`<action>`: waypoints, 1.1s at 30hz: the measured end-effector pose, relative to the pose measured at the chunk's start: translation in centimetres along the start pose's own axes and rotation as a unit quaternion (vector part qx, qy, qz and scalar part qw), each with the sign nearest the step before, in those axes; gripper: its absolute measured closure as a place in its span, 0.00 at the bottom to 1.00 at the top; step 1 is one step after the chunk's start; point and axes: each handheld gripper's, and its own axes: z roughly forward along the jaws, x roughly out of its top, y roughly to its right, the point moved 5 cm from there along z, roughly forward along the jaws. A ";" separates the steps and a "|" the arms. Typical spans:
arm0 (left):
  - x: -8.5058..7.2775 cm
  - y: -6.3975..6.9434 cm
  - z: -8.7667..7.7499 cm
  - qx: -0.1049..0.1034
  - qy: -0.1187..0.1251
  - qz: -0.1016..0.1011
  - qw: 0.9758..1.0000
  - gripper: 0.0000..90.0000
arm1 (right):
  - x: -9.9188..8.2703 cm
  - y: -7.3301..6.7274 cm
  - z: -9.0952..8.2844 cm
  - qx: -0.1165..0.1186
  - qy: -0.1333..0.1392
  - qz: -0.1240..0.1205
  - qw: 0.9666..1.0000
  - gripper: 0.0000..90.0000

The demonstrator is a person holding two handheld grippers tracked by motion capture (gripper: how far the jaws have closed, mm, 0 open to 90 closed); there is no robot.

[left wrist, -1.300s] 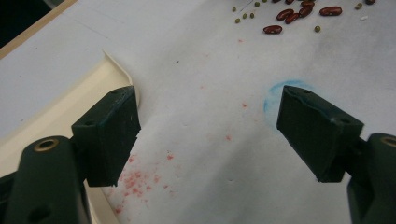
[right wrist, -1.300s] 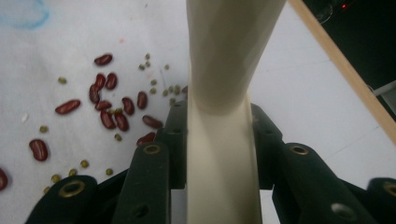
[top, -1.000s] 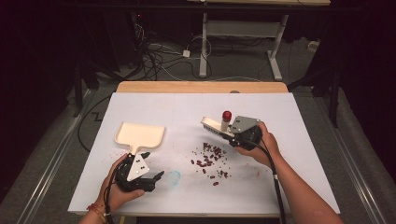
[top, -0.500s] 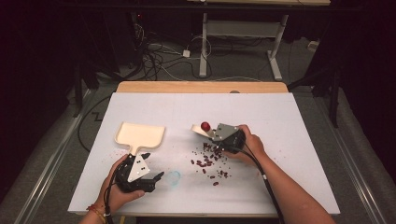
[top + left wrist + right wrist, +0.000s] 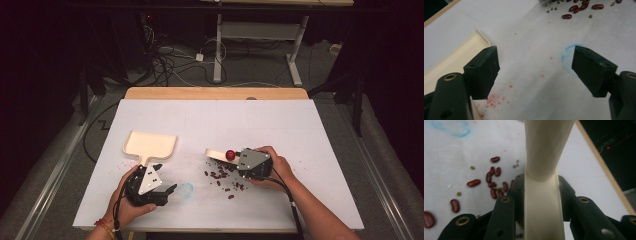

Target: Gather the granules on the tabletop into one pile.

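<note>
Gripping the cream brush (image 5: pixel 541 157) by its handle, the right tongs (image 5: pixel 239 161) sit at the right edge of the scattered beans (image 5: pixel 222 176), the dustpan (image 5: pixel 149 146) lying leftward beyond them by the open, empty left tongs (image 5: pixel 170 191).

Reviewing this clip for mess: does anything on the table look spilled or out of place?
Yes. Red beans with small green ones lie loose on the white table beside the right claw, which grips a cream brush handle. Red specks and a blue smudge stain the surface near the dustpan.
</note>
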 end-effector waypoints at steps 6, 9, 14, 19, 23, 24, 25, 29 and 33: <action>-0.2 -0.4 -0.1 0.004 0.001 -0.007 1.000 0.24 | 1.0 1.3 -2.3 -0.014 0.027 0.048 0.998 0.75; -0.3 -0.5 -0.3 0.008 0.004 -0.008 1.000 0.24 | 1.6 1.3 -3.9 0.018 0.031 0.084 0.996 0.75; -0.3 -0.8 -0.7 0.016 0.010 -0.016 1.000 0.24 | 2.4 0.0 -6.4 0.096 0.046 0.135 0.985 0.75; -0.3 -1.0 -0.7 0.019 0.007 -0.017 1.000 0.24 | 2.9 -2.5 -7.4 0.150 0.039 0.146 0.977 0.75; -0.3 -1.0 -0.7 0.021 0.007 -0.018 1.000 0.24 | 3.1 -4.8 -6.9 0.199 0.025 0.144 0.969 0.75; -0.3 -1.1 -0.8 0.022 0.008 -0.019 1.000 0.24 | 3.1 -5.4 -6.5 0.207 0.017 0.140 0.968 0.75; -0.3 -1.1 -0.8 0.022 0.008 -0.020 1.000 0.24 | 3.1 -5.8 -6.1 0.214 0.010 0.134 0.968 0.75; -0.4 -1.1 -0.7 0.020 0.006 -0.019 1.000 0.24 | 2.5 -6.7 -4.7 0.226 -0.016 0.125 0.966 0.75; -0.5 -1.1 -0.7 0.018 0.004 -0.016 1.000 0.24 | 1.9 -5.7 -3.9 0.217 -0.018 0.137 0.966 0.75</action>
